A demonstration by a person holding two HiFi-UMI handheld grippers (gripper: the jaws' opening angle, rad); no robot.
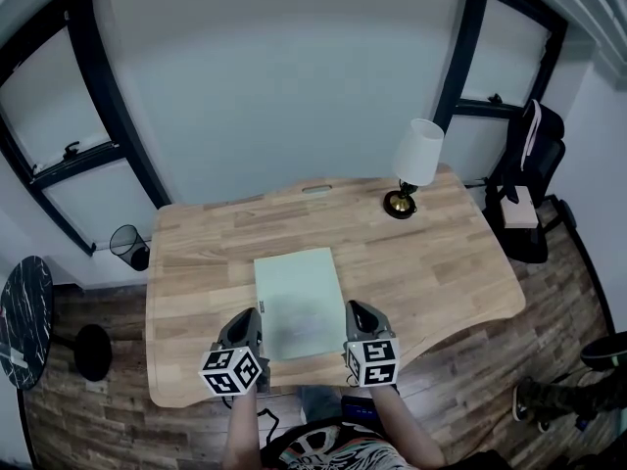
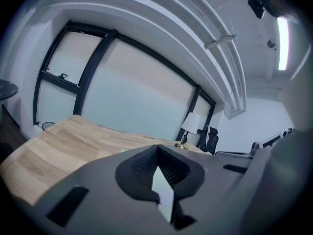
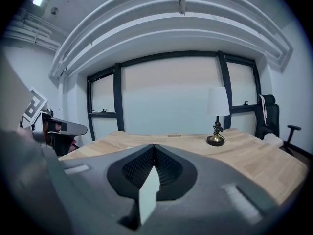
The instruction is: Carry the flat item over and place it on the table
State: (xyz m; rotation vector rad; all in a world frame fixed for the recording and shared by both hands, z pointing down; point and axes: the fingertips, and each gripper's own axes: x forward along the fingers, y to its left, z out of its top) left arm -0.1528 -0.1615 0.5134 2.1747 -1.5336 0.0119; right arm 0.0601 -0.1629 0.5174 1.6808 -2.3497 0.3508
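The flat item [image 1: 299, 297] is a pale green sheet lying over the near middle of the wooden table [image 1: 441, 262]. My left gripper [image 1: 255, 319] is shut on its near left corner, and my right gripper [image 1: 351, 313] is shut on its near right corner. In the left gripper view the sheet's thin edge [image 2: 164, 192] shows pinched between the closed jaws of the left gripper [image 2: 157, 148]. The right gripper view shows the same: the sheet edge [image 3: 148, 195] held in the right gripper [image 3: 154, 148]. Whether the sheet rests fully on the wood I cannot tell.
A lamp [image 1: 411, 164] with a white shade and brass base stands at the table's far right. A black chair [image 1: 529, 164] is beyond the right end. A mesh wastebasket [image 1: 127, 245] and a dark round side table [image 1: 22, 321] are on the floor at the left.
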